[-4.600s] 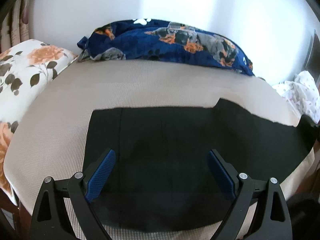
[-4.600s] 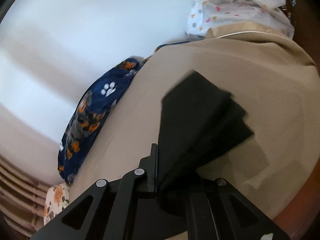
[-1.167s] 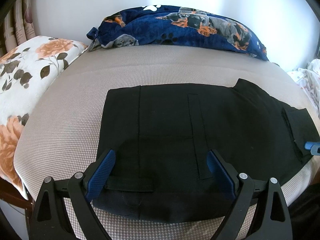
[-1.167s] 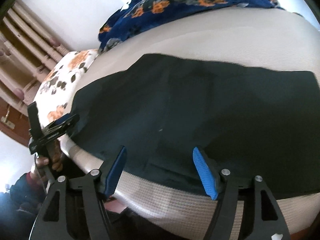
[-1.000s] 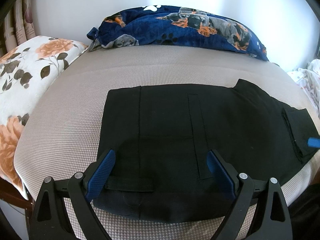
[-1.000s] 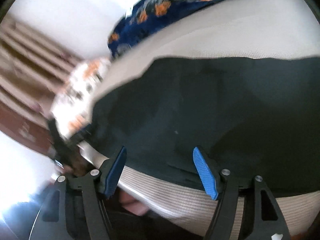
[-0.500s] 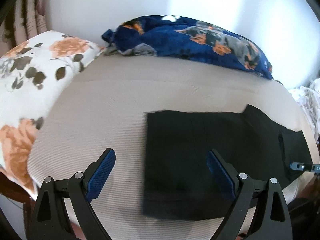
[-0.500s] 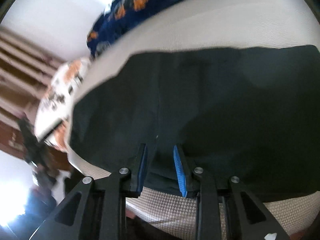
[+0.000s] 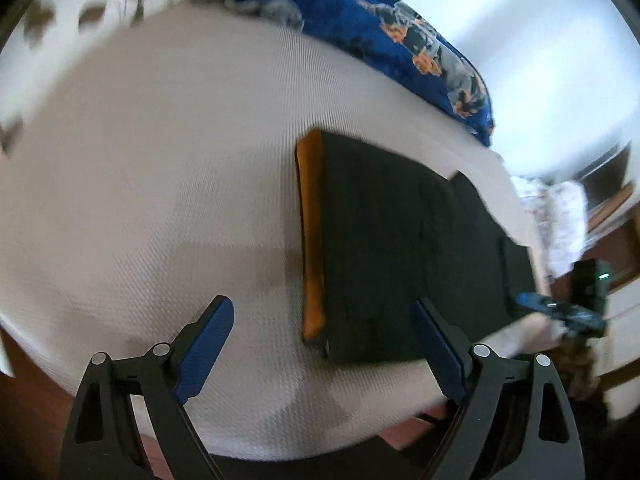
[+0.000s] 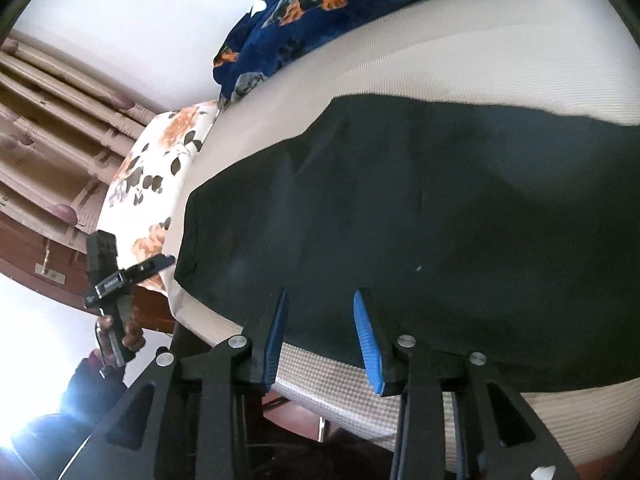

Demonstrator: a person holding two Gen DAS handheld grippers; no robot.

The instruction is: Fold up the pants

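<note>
The pants [image 9: 400,248] are black, with an orange strip along one edge. The bed [image 9: 160,184] is covered in pale beige cloth with a fine woven pattern. The blanket [image 9: 384,36] is dark blue with orange and grey pictures. The pillow [image 10: 160,168] is white with orange flowers and dark leaves. The curtain [image 10: 52,120] is tan with stripes.

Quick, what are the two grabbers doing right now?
Left gripper: closing slightly, wide apart, holding nothing.
Right gripper: jaws opening, over the black pants, gripping nothing.
</note>
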